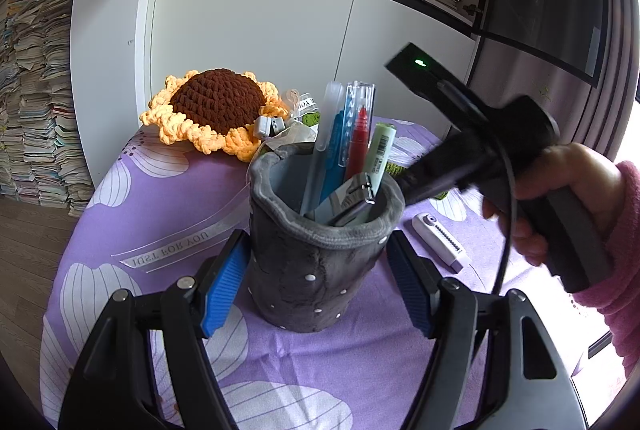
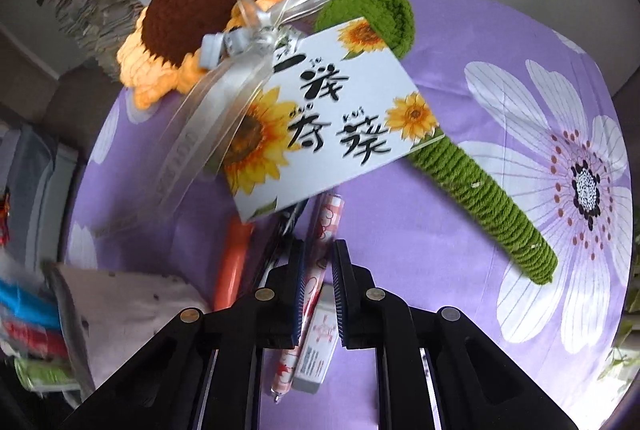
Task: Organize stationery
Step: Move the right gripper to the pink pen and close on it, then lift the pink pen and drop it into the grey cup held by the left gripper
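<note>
Grey plush pen holder upright on purple bench between spread left gripper fingers, possibly touching, right gripper fingers clenched on pink-patterned pen, near sunflower card

Soft daylight, blown-out glare at right edge; fisheye bends edges w/ dark corners; right wrist view's lower left motion-blurred.

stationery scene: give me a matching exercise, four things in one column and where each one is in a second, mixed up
Things:
1. red marker
2. white correction tape
3. pink patterned pen
4. crochet sunflower

Places:
A. between the right gripper fingers
B. upright in the grey holder
C. lying on the purple cloth, right of the holder
D. on the cloth behind the holder

Pairs: 1-B, 2-C, 3-A, 4-D
</note>
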The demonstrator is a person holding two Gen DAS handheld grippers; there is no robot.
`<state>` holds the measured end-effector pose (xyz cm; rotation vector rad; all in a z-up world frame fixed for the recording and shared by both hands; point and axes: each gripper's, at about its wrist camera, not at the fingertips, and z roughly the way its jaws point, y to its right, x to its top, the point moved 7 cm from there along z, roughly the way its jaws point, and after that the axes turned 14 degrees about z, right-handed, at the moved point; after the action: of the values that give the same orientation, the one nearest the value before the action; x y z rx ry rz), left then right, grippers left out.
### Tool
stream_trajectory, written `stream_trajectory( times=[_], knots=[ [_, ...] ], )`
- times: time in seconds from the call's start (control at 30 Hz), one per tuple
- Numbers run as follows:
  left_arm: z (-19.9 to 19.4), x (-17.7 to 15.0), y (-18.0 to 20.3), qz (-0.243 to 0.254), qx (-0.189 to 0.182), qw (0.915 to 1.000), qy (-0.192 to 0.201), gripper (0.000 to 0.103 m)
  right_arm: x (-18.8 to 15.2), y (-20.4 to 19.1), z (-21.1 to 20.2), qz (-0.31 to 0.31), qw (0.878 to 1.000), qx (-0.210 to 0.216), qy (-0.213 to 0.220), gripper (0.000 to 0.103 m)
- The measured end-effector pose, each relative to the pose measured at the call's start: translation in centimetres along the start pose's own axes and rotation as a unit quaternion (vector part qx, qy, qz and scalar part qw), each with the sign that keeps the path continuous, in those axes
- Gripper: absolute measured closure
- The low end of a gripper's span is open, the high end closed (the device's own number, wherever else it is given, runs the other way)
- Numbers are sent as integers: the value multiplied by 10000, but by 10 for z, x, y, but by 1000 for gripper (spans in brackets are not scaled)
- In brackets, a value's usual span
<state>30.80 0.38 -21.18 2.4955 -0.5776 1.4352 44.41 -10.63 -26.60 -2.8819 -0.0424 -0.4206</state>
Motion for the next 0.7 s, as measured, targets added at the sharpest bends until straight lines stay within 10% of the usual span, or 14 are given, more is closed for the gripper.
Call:
stream_trajectory(
  times=[0.7],
  knots=[
    [1, 0, -1, 9, 6, 10000, -9, 33, -16, -3, -2, -725, 9964, -411, -162, 89]
  ],
)
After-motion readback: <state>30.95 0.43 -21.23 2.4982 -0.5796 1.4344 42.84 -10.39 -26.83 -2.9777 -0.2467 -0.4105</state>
